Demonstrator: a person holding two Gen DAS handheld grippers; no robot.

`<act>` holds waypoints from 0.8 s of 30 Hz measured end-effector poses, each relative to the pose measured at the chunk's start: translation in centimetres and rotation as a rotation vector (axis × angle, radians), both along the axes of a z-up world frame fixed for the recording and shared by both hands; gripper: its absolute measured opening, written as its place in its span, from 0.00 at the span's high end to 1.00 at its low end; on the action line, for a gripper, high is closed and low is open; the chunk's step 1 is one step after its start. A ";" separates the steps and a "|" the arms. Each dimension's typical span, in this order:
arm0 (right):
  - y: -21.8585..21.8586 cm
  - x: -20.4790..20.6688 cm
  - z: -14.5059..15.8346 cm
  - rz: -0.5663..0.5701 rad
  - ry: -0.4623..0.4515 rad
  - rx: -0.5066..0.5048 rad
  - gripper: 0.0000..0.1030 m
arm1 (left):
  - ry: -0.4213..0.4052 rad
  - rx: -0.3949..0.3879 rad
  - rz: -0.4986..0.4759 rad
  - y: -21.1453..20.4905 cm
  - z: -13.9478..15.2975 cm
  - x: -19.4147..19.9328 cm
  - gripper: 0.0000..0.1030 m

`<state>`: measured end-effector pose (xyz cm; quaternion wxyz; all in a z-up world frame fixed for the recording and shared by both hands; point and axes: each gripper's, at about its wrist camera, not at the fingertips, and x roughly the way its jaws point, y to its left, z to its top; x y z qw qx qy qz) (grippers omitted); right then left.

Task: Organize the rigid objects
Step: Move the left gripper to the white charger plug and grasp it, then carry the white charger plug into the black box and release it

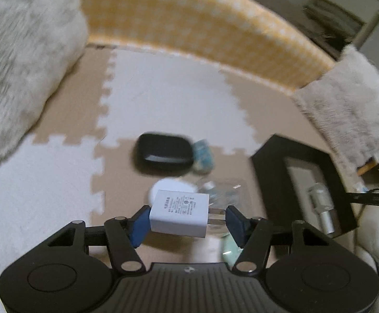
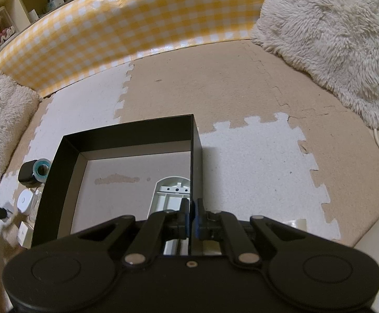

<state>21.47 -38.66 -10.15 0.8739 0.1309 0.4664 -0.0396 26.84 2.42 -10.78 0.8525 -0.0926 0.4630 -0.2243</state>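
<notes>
Underneath everything lies the floor of puzzle mats (image 1: 168, 91), fenced by a yellow checked panel (image 1: 202, 23). Next in size, the black box (image 2: 126, 133) sits open, a white part (image 2: 168, 190) resting on its base. The right hand-held gripper (image 2: 191, 216) is closed on the box's right wall, pinching it.

The left hand-held gripper (image 1: 186, 221) grips the white charger (image 1: 180, 215) lengthwise, lifted clear of the mat: 1 pad sits on the body, the other on the 2 prong tips. That is the weak point, in my judgement, since the narrow metal prongs could let the charger twist or slip out on the way to the box. A dark case (image 1: 164, 154), a teal roll (image 1: 202, 156) and a round white puck (image 1: 173, 185) wait below.

Grey print covers the charger's face, too small to read.
</notes>
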 end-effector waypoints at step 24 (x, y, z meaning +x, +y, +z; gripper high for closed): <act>0.0 0.0 -0.1 0.005 0.007 -0.015 0.96 | 0.011 -0.081 -0.109 -20.2 0.8 -5.0 0.39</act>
